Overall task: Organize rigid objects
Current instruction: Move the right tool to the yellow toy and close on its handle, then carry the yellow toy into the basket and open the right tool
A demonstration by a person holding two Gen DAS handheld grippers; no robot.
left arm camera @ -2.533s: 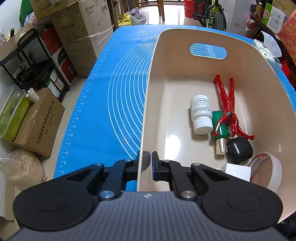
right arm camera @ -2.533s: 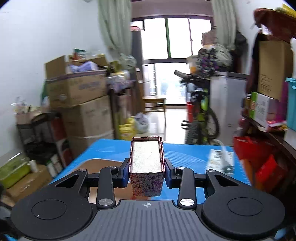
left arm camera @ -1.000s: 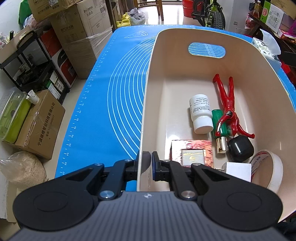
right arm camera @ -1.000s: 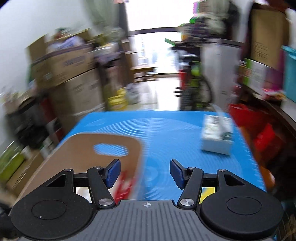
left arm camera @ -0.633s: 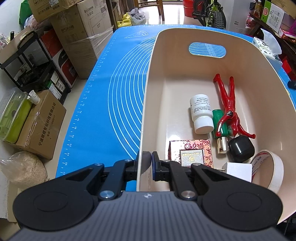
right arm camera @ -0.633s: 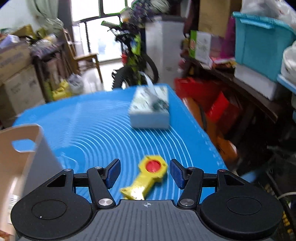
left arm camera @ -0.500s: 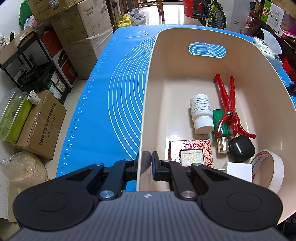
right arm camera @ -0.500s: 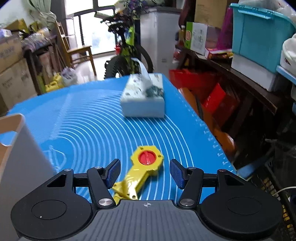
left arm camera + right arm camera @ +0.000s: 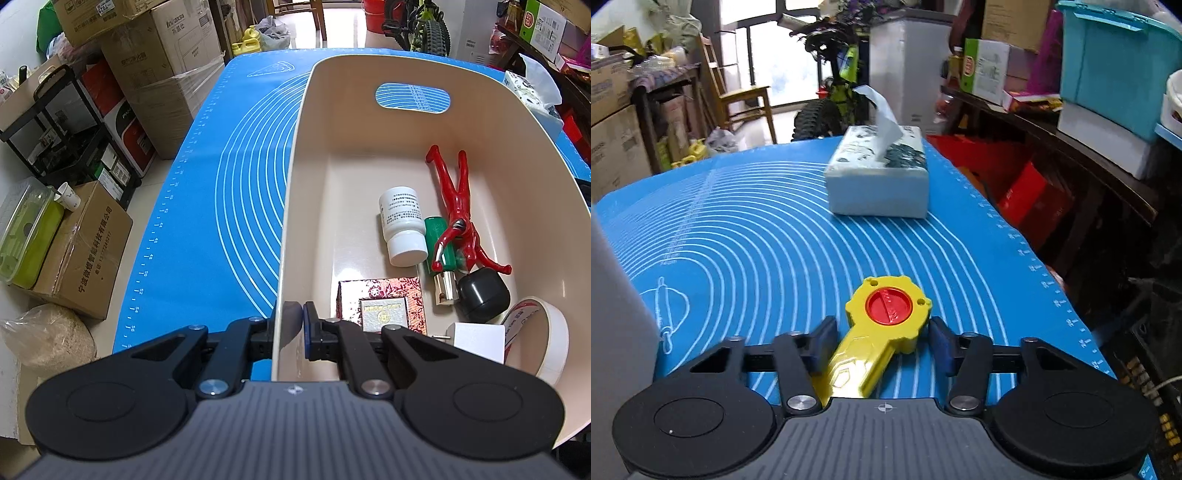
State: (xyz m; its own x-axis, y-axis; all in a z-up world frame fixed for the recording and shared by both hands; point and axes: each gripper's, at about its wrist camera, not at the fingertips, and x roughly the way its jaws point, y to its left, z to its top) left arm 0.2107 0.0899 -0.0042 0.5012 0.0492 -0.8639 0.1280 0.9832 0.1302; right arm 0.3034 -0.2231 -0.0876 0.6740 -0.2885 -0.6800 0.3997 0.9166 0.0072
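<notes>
My left gripper (image 9: 293,325) is shut on the near left rim of a cream bin (image 9: 295,177). In the bin lie a red patterned box (image 9: 380,299), a white bottle (image 9: 402,225), a green tube (image 9: 437,242), a red figurine (image 9: 458,206), a black cap (image 9: 482,293), a white block (image 9: 476,341) and a tape roll (image 9: 550,339). My right gripper (image 9: 882,343) is open and straddles a yellow toy key (image 9: 879,328) with a red disc, which lies on the blue mat (image 9: 746,236). The fingers stand apart from the key.
A tissue box (image 9: 879,177) sits on the mat beyond the key. The bin's wall (image 9: 613,295) is at the right wrist view's left edge. The mat's right edge drops to red boxes (image 9: 1027,184). Cardboard boxes (image 9: 162,74) stand left of the table.
My right gripper let go of the patterned box, which now lies in the bin. It swung right and came down around the yellow key. The left gripper has not moved.
</notes>
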